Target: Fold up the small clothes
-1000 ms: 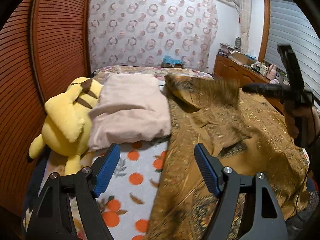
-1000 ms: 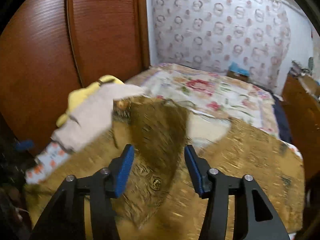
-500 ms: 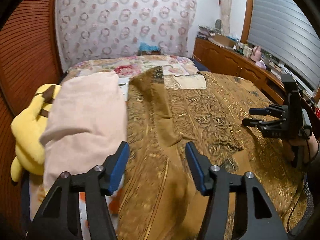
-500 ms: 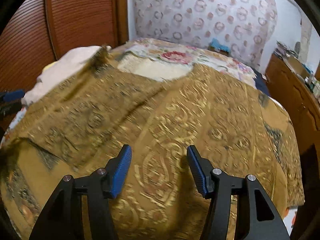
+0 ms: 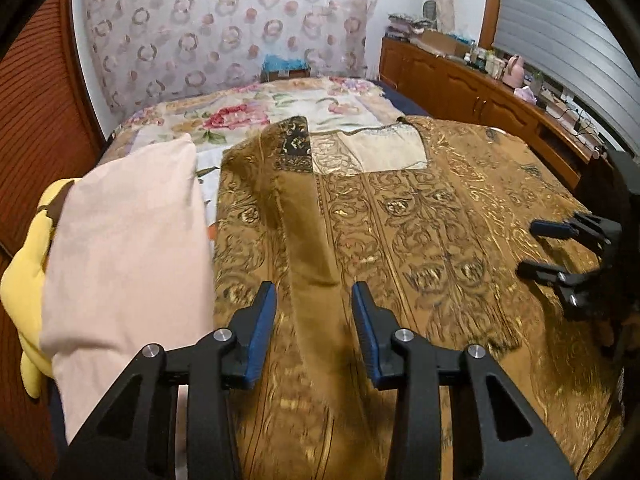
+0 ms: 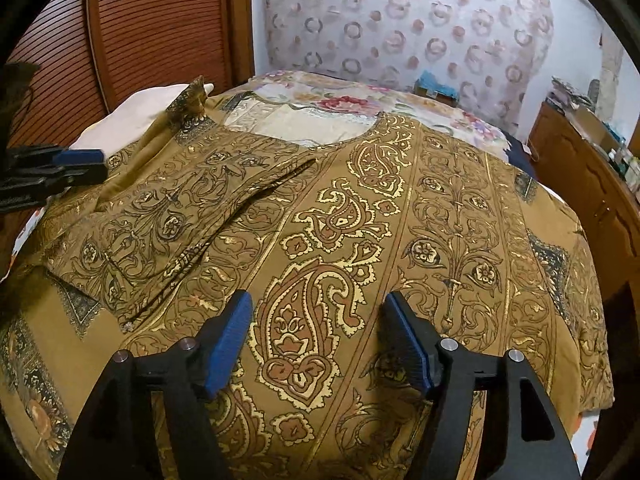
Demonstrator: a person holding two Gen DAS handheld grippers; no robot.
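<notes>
Garment: a golden-brown paisley-printed cotton tunic [image 6: 344, 240] lies spread flat on the bed, under and ahead of both claws.
Left claw [image 5: 314, 312]: jaws part-open and just been closing, astride a raised fold of the tunic, pads not touching it.
Right claw [image 6: 316, 332]: jaws wide and just been opening, holding nothing.
Left of left claw: a pale pink pillow [image 5: 128, 248].

one brown patterned garment [image 6: 328, 240], one pink pillow [image 5: 128, 248], one yellow plush toy [image 5: 24, 288], two grippers [image 5: 314, 320]
</notes>
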